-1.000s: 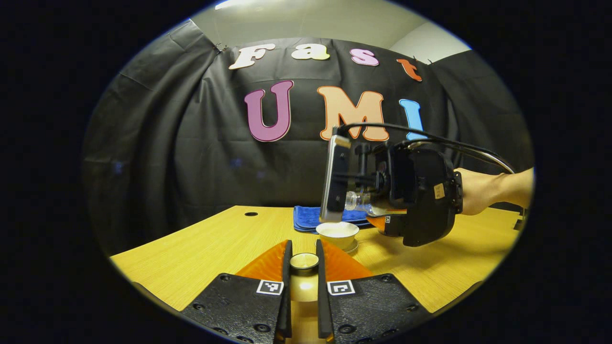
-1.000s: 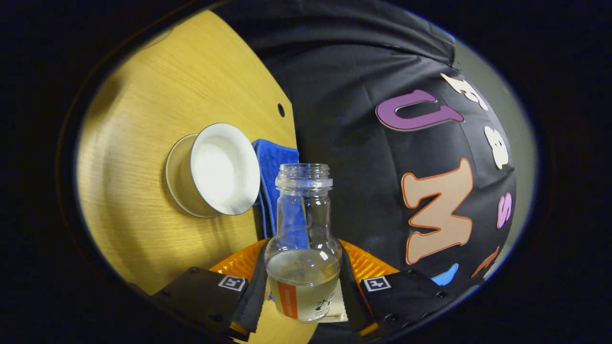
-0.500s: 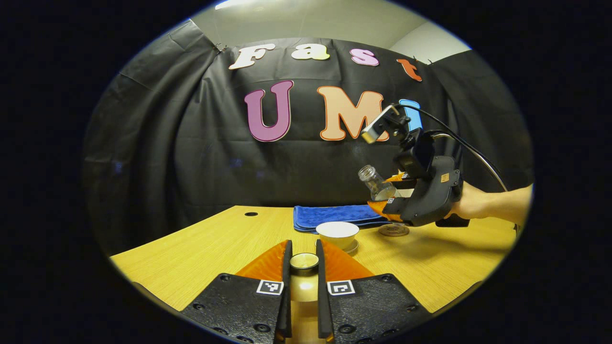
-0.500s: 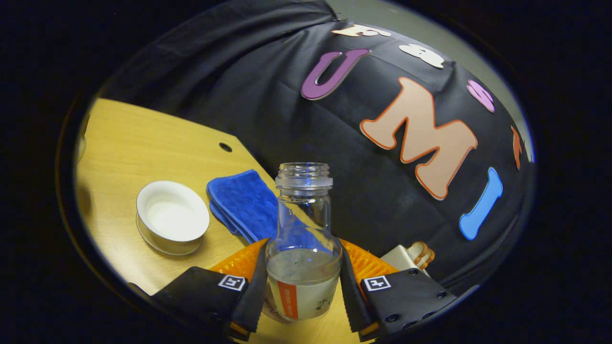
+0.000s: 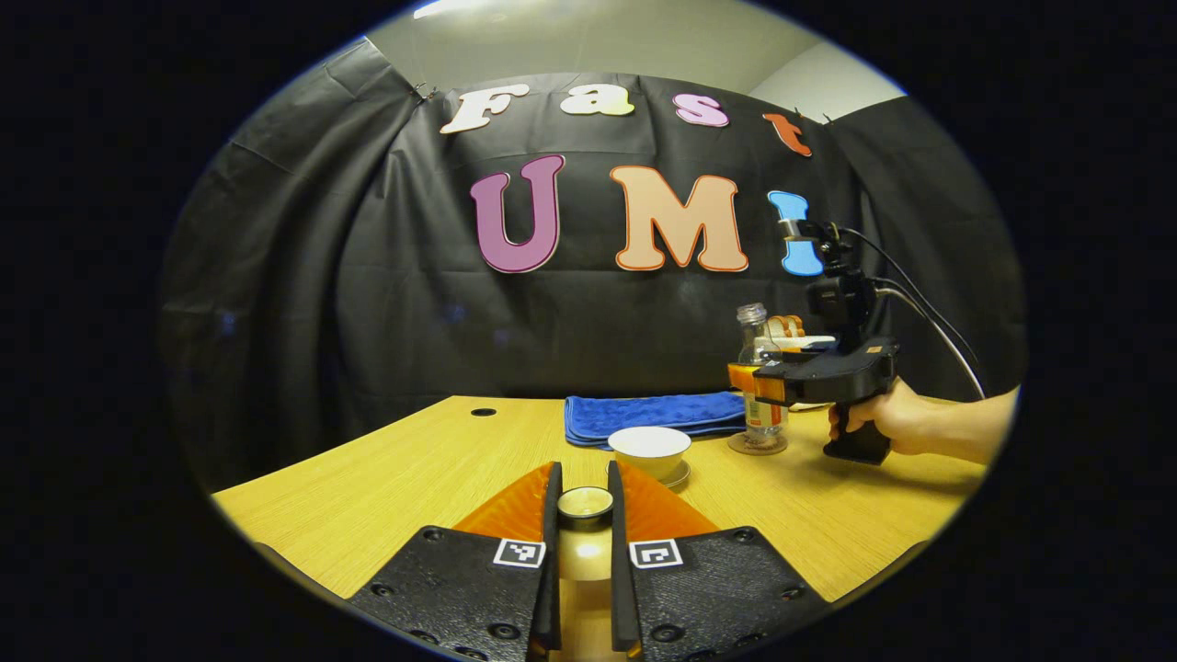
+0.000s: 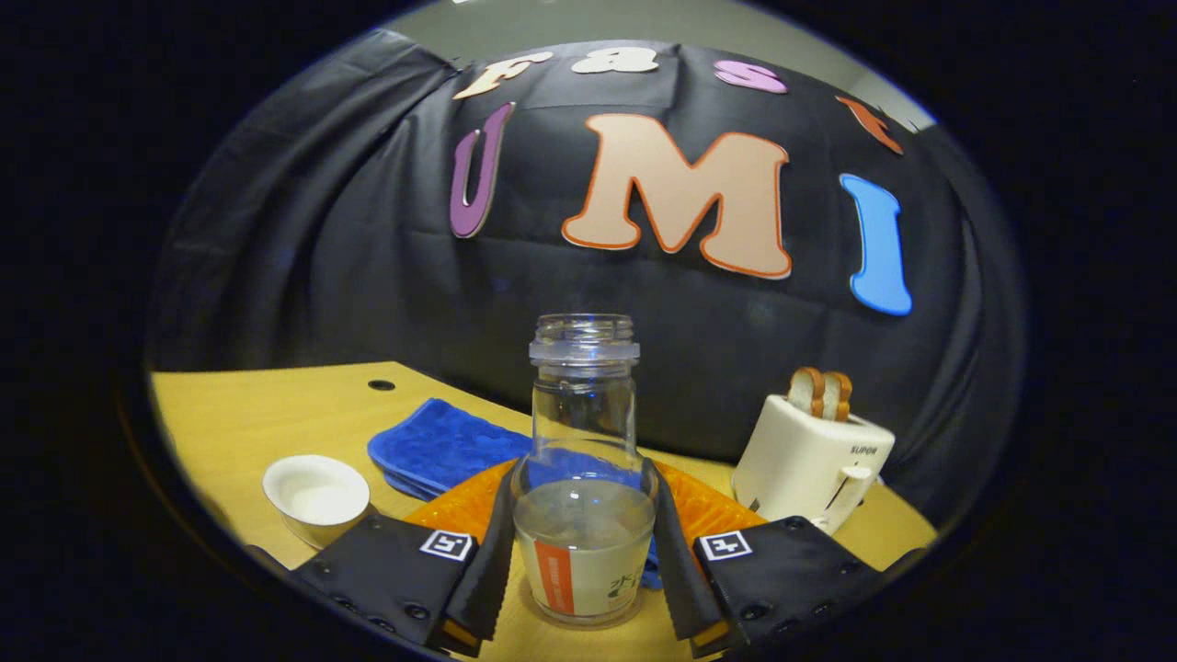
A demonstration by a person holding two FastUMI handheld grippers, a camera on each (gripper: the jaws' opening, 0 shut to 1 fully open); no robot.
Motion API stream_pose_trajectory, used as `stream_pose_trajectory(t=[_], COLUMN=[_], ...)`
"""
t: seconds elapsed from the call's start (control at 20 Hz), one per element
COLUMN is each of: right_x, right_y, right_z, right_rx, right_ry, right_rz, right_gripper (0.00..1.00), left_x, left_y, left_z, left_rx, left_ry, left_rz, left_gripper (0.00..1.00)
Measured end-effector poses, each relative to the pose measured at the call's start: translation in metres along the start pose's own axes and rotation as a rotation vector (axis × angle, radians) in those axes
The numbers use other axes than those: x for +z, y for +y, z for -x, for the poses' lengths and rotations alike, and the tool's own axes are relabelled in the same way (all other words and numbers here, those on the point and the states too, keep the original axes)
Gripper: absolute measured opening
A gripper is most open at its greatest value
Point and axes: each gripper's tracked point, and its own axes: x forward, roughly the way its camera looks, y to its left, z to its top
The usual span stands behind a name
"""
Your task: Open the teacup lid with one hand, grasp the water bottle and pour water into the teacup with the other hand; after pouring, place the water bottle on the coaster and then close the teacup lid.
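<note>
The white teacup (image 5: 649, 449) stands lidless on its saucer at mid-table; it also appears low on the left as the teacup (image 6: 315, 496). My left gripper (image 5: 584, 506) is shut on the teacup lid (image 5: 585, 502), held just above the table in front of the cup. A clear water bottle (image 6: 583, 478) without a cap stands upright, partly full, with my right gripper (image 6: 581, 538) shut on its body. In the left gripper view the bottle (image 5: 758, 382) rests on the round coaster (image 5: 758, 444) right of the cup, and a hand (image 5: 883, 421) holds that gripper.
A folded blue cloth (image 5: 653, 415) lies behind the cup near the wall. A white toaster (image 6: 809, 462) with bread slices stands at the back right. The wooden table (image 5: 386, 478) has a small cable hole (image 5: 483, 412) at the back left.
The right gripper has swung the bottle from tilted over the teacup back to upright, moved it right and lowered it onto the coaster. The left gripper has stayed still with the lid.
</note>
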Motion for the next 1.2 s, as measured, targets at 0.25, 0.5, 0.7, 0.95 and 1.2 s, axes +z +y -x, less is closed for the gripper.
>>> stream_pose_trajectory(t=[0.25,0.5,0.7,0.95,1.2], right_x=[-0.004,-0.008,-0.015,-0.022,-0.020], right_y=[-0.009,-0.014,-0.016,-0.027,-0.027], right_z=[0.003,-0.005,-0.008,-0.006,-0.005], right_rx=[-0.025,-0.029,-0.044,-0.053,-0.056], right_ry=[-0.009,-0.030,-0.015,-0.033,-0.073], right_rz=[-0.080,-0.098,-0.112,-0.149,-0.141], right_gripper=[0.73,0.75,0.74,0.75,0.74], left_x=[0.000,0.000,0.000,0.000,-0.001], left_y=[0.000,0.000,0.001,0.001,0.001], left_z=[0.000,0.000,0.000,0.000,-0.001], left_rx=[0.000,0.001,0.001,0.001,0.007], left_ry=[-0.001,0.000,-0.001,-0.001,0.001], left_rz=[0.000,0.000,0.000,0.000,0.000], left_gripper=[0.18,0.19,0.18,0.18,0.18])
